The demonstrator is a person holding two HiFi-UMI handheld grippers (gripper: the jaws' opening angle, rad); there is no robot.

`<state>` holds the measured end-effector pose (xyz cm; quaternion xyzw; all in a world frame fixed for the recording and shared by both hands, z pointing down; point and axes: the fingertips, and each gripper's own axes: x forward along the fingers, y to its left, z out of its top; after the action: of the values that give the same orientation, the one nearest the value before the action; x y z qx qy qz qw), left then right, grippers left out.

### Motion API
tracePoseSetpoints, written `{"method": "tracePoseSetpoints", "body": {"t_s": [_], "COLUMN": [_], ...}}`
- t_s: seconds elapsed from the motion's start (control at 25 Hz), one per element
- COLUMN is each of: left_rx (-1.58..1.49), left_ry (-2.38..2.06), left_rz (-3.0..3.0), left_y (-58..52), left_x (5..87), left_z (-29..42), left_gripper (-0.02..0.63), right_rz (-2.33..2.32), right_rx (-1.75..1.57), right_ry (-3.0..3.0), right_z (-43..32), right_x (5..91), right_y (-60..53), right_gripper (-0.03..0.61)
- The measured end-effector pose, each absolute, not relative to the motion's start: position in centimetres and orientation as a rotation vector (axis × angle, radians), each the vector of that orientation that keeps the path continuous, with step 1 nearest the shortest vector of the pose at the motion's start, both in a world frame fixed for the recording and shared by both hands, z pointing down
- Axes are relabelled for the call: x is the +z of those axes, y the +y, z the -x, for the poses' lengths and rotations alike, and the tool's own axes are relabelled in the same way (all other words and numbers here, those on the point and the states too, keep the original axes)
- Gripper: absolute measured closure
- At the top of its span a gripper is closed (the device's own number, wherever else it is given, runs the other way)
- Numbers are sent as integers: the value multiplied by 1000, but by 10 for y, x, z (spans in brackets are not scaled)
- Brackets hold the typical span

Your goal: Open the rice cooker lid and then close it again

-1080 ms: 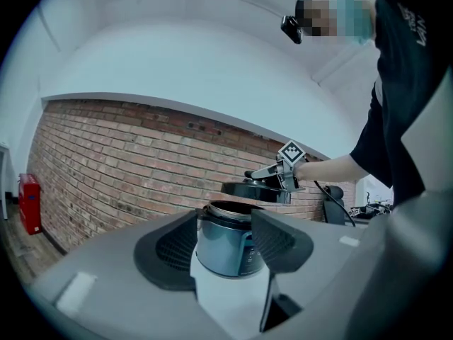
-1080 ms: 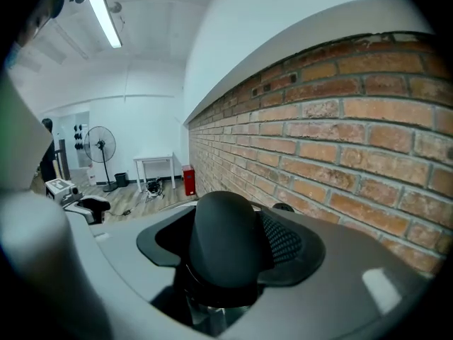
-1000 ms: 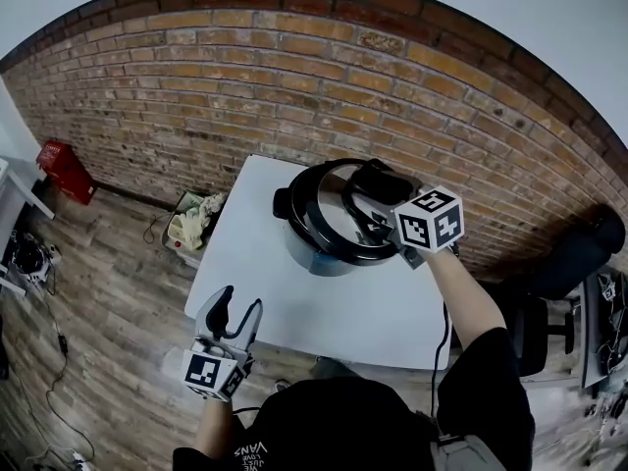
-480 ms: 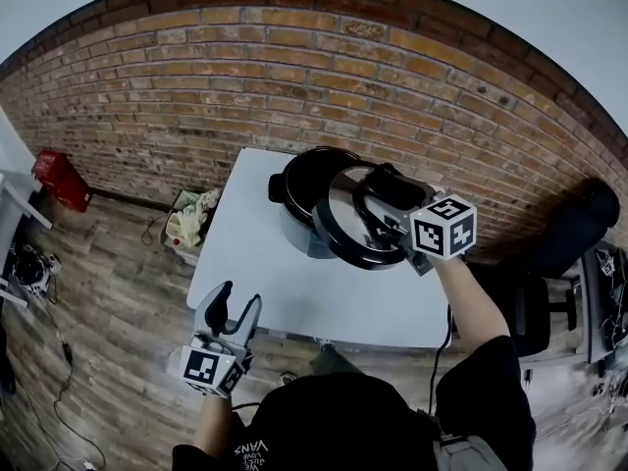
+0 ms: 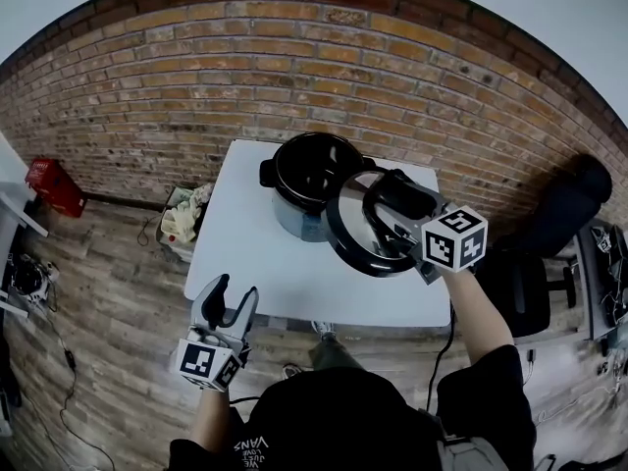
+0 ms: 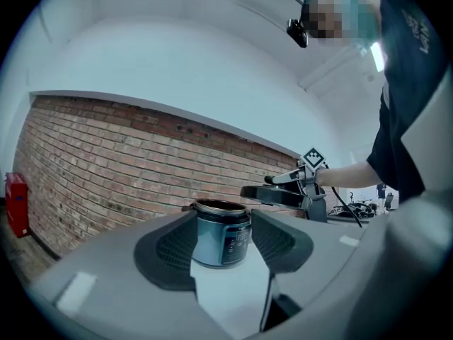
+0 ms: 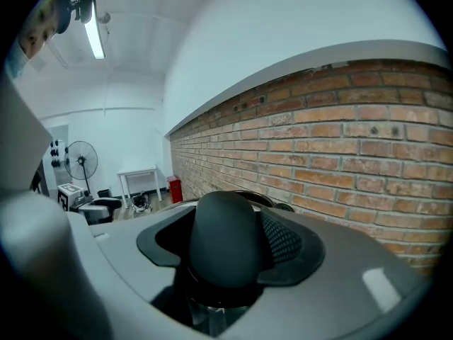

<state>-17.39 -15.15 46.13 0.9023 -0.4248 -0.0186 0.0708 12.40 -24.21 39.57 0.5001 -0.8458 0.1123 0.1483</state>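
There is one of each task thing and two grippers. At the far left a single red box sits on the wooden plank floor, and one open bin of crumpled rubbish stands just beside the left edge of the white rectangular worktop. The left gripper hovers off the worktop's near left corner, over the floor, its jaws apart with nothing between them. The worktop's near and left parts lie bare, so that side has free room. The one blue-grey round rice cooker with a black rim stands uncovered near the far edge, close to the red brick wall, with little room behind it. To its right the one round black-rimmed lid with a shiny centre hangs lifted off, a little above the cooker's right rim and over the right half of the worktop. The right gripper is clamped on the lid's black domed knob. Past the worktop's right edge stands one black office chair, narrowing the room on that side.
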Motion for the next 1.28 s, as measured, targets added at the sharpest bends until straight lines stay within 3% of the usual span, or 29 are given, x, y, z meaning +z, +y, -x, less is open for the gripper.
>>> {"method": "tracePoseSetpoints", "body": {"t_s": [0.68,1.28], "left_rx": [-122,-133], "left_ry": [-1190,-1268], "left_rz": [-2754,-2712], "left_y": [-153,-163], "left_x": [458,458], "left_z": [154,166], "left_gripper": [397,399], "right_rz": [-1571,-1517], "right_rx": [287,327], "right_ry": [-2310,-2420], "right_z": [-163,-146], "right_x": [410,394], "right_y": [-160,-201], "right_gripper": [285,287]}}
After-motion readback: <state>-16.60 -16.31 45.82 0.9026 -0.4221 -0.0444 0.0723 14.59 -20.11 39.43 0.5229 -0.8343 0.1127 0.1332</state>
